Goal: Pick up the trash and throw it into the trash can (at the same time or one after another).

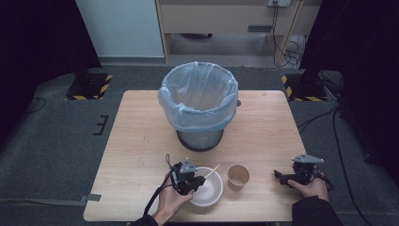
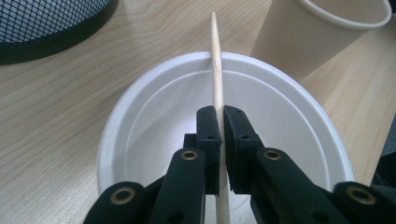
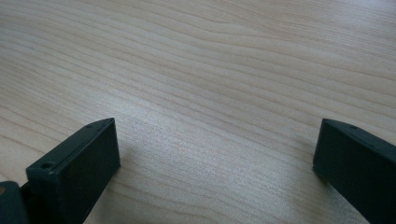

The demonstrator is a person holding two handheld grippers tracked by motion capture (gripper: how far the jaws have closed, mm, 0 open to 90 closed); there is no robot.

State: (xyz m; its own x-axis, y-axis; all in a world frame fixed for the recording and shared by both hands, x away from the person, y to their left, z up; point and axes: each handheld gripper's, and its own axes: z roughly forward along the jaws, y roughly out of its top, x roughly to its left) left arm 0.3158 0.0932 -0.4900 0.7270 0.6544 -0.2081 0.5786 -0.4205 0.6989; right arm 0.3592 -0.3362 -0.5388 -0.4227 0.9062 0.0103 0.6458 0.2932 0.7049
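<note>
**Stick pinched over the bowl**

While the right gripper (image 1: 282, 177) sits low over the bare table (image 1: 263, 127) with its jaws spread wide and nothing in them, the left gripper (image 2: 220, 122) is clamped tight on a thin wooden stick (image 2: 216, 65) right above the white bowl (image 2: 140, 121). The left gripper view gives the pinch up close; the high view adds the paper cup (image 1: 238, 176) just beside the bowl and the lined mesh bin (image 1: 198, 101) behind.

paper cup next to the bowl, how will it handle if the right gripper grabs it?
The paper cup looks thin-walled and empty, so probably light and easily crushed by a hard squeeze. It stands upright and narrows toward its base, so a side nudge may tip it toward the white bowl.
</note>
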